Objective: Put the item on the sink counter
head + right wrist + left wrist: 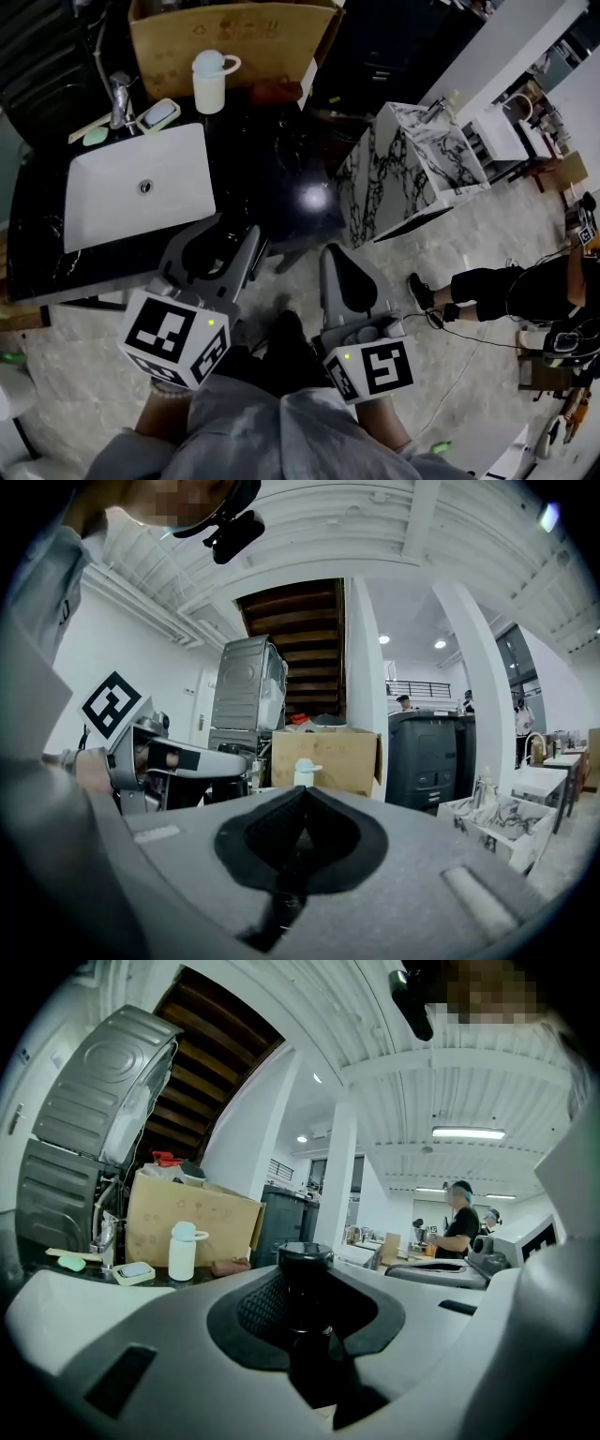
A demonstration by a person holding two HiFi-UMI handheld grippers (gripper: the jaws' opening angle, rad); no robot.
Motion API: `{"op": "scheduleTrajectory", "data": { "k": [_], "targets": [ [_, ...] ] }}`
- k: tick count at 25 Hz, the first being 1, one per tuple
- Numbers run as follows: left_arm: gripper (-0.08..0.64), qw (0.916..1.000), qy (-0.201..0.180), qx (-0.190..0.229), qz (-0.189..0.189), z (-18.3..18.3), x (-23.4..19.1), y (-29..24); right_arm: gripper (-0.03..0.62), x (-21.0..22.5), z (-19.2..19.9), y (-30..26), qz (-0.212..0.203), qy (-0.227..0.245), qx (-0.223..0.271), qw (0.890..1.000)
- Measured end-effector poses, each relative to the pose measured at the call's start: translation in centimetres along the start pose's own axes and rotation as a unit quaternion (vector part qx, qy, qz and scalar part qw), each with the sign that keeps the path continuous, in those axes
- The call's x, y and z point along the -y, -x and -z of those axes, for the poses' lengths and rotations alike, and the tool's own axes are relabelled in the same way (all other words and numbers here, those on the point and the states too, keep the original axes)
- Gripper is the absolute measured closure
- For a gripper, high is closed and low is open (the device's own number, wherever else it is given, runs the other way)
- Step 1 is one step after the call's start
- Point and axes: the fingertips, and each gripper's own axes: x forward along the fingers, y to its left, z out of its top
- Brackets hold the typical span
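One dark bottle [305, 1274], cap up, stands clamped between the jaws of my left gripper [217, 246], near the front edge of the black sink counter [267, 164]. To set it down well, I'd carry it level over the bare stretch right of the white basin [141, 183], clear of the white lidded cup [209, 82] and cardboard box [234, 42]. I'd lower it until the base bears, then let go. My right gripper [345, 281] has its jaws closed on nothing and is best kept aside.

dark item [305, 1262]: lower part hidden | cardboard box [234, 52]: top cut off
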Motion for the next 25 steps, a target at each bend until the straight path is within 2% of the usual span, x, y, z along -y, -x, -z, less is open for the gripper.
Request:
{"op": "scheduleTrajectory", "data": {
  "k": [12, 25],
  "targets": [
    [0.462, 0.9984, -0.001, 0.002, -0.056, -1.5, -0.2, -10.1, 0.595, 9.8, 0.3, -6.0, -0.061, -0.002, -0.008, 0.998],
    [0.462, 0.9898, 0.009, 0.008, -0.142, -2.5, 0.7, -17.6, 0.595, 18.4, 0.8, -10.2, -0.137, -0.002, 0.003, 0.991]
  ]
}}
